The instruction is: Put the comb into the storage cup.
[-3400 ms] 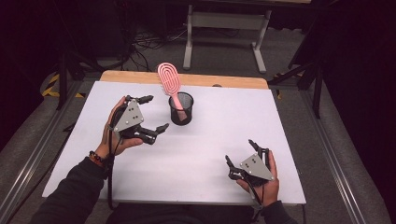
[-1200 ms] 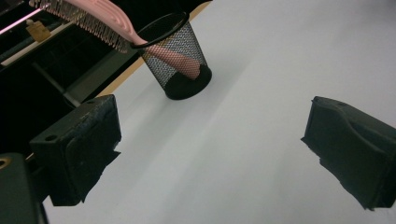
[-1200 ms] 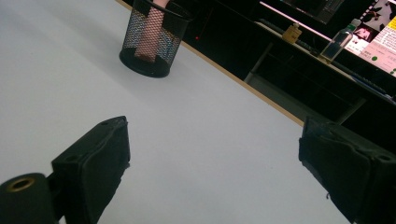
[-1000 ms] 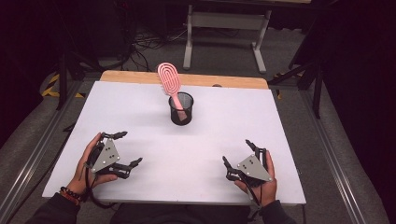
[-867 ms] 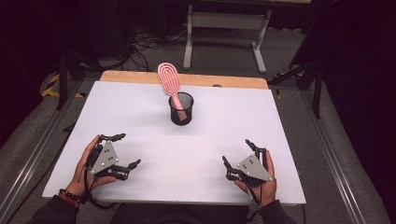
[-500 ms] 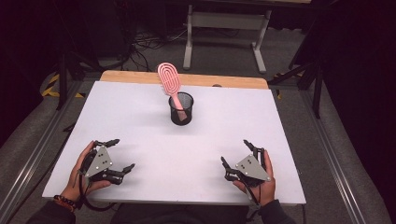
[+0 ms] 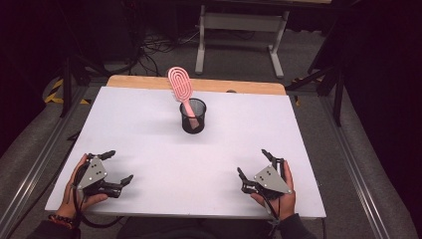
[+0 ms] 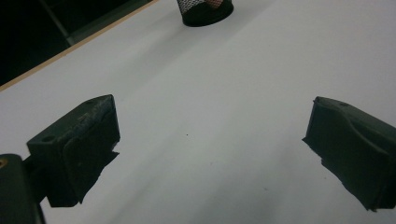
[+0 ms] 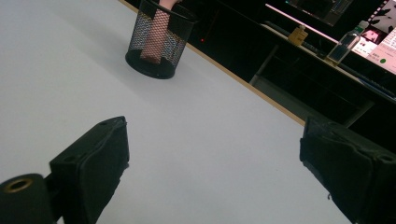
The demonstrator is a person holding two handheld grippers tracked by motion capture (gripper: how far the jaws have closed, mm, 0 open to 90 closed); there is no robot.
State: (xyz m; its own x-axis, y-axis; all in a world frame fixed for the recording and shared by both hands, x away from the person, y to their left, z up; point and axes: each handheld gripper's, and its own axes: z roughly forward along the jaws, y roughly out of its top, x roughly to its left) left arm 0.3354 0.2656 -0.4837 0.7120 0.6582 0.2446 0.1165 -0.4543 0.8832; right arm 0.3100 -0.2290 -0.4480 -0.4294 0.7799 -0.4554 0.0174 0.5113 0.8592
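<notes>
A pink hairbrush (image 7: 180, 88) stands handle-down in a black mesh cup (image 7: 192, 116) near the table's back middle. The cup's base (image 8: 205, 10) shows at the top of the left gripper view, and the cup (image 9: 159, 39) with the pink handle inside shows in the right gripper view. My left gripper (image 7: 118, 167) rests low at the front left corner, open, nothing between its jaws. Open and empty too, my right gripper (image 7: 253, 162) sits at the front right, far from the cup.
The white table top (image 7: 149, 134) has a wooden strip (image 7: 239, 85) along its far edge. A metal stand (image 7: 239, 25) and cables lie on the floor beyond. A bottle (image 9: 344, 45) stands on a dark shelf in the right gripper view.
My left gripper has drawn back from beside the cup to the front left corner and settled low there. The right gripper has barely shifted. Brush and cup are unmoved.
</notes>
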